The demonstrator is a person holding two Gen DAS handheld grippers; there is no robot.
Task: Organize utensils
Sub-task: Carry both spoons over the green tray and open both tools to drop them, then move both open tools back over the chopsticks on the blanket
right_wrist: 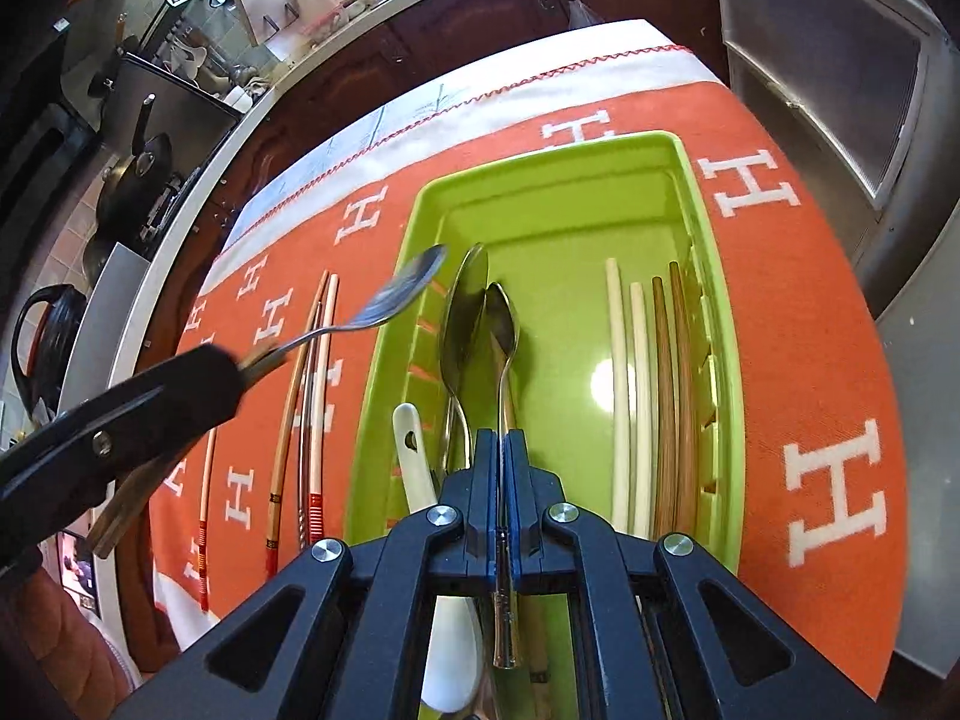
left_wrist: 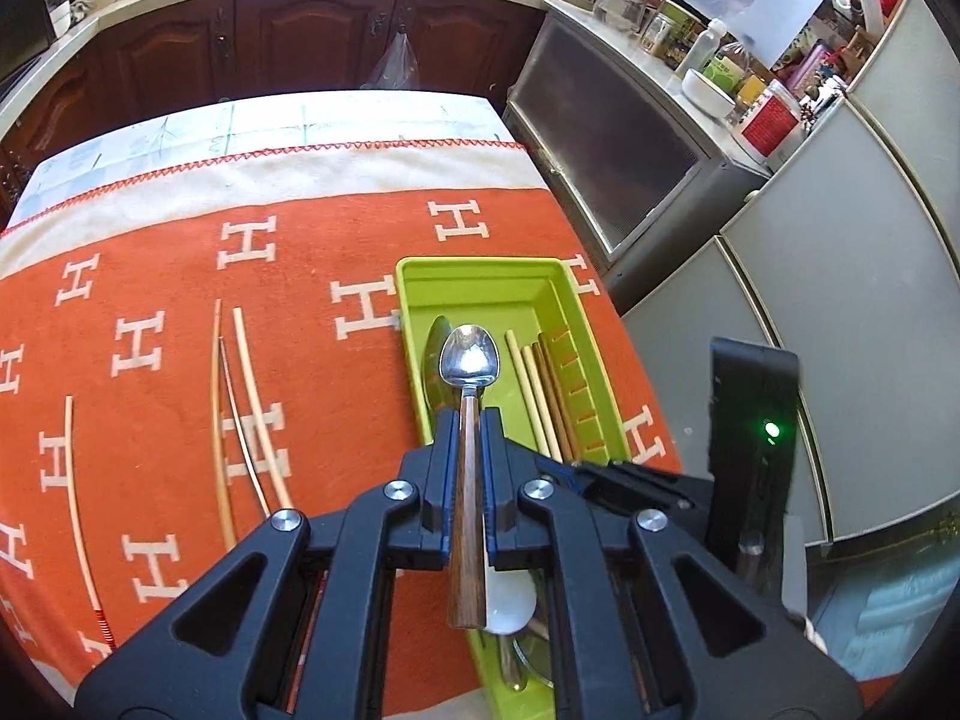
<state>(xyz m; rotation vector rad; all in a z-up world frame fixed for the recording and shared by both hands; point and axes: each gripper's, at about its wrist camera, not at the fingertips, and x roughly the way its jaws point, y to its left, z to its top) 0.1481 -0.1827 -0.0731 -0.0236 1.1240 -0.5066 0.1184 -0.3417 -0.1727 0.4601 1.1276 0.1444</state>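
Note:
My left gripper (left_wrist: 468, 423) is shut on a steel spoon with a wooden handle (left_wrist: 467, 360), holding it above the near end of the green tray (left_wrist: 474, 267). From the right wrist view, that left gripper (right_wrist: 243, 369) and its spoon (right_wrist: 408, 285) hang over the tray's left rim. My right gripper (right_wrist: 499, 438) is shut on the thin metal handle of a second spoon (right_wrist: 501, 318), low over the green tray (right_wrist: 528, 165). In the tray lie a large steel spoon (right_wrist: 465, 306), a white ceramic spoon (right_wrist: 414, 456) and several chopsticks (right_wrist: 651, 396).
Several loose chopsticks (left_wrist: 231, 408) lie on the orange cloth (left_wrist: 180, 276) left of the tray. The table's right edge runs close beside the tray, with grey cabinets (left_wrist: 840, 300) beyond. Dark wooden cupboards (left_wrist: 300, 42) and a cluttered counter stand behind the table.

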